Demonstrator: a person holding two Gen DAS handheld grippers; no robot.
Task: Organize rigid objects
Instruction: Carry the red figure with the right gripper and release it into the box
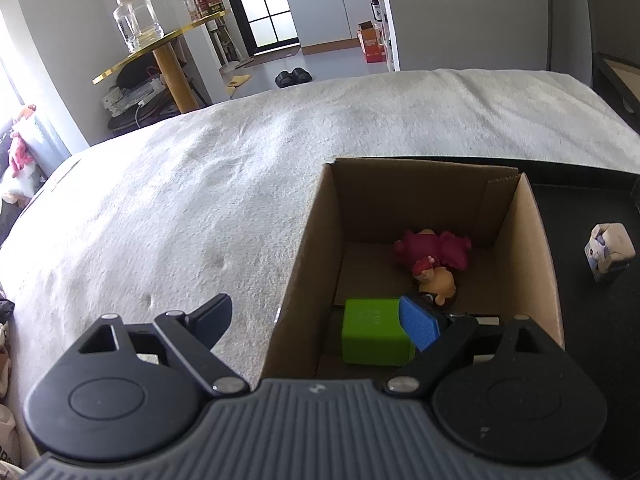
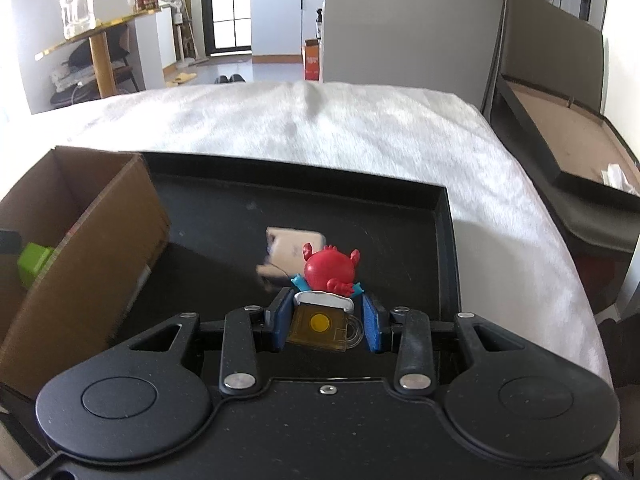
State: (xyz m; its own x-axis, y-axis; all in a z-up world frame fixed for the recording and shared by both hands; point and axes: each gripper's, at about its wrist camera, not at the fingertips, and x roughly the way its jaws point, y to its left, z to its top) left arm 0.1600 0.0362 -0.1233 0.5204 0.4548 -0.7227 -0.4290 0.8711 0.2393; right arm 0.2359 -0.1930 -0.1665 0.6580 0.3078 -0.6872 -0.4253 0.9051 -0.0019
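My right gripper [image 2: 326, 326] is shut on a small toy: a red crab [image 2: 329, 270] atop an amber beer mug [image 2: 320, 326], held above the black tray [image 2: 446, 240]. Behind it on the tray lies a pale boxy figurine [image 2: 286, 250], which also shows in the left wrist view as the figurine [image 1: 610, 250]. My left gripper [image 1: 316, 320] is open over the near-left corner of the cardboard box [image 1: 304, 248], one blue-padded finger inside it, the other outside. The box holds a green block [image 1: 374, 338], a magenta toy [image 1: 432, 250] and an orange-headed figure [image 1: 438, 284].
The cardboard box [image 2: 88, 240] stands at the tray's left end, both on a white fluffy blanket [image 1: 180, 200]. Beyond the bed are a gold side table with a glass jar [image 1: 136, 20] and black slippers [image 1: 294, 77]. A dark bed frame [image 2: 560, 152] lies to the right.
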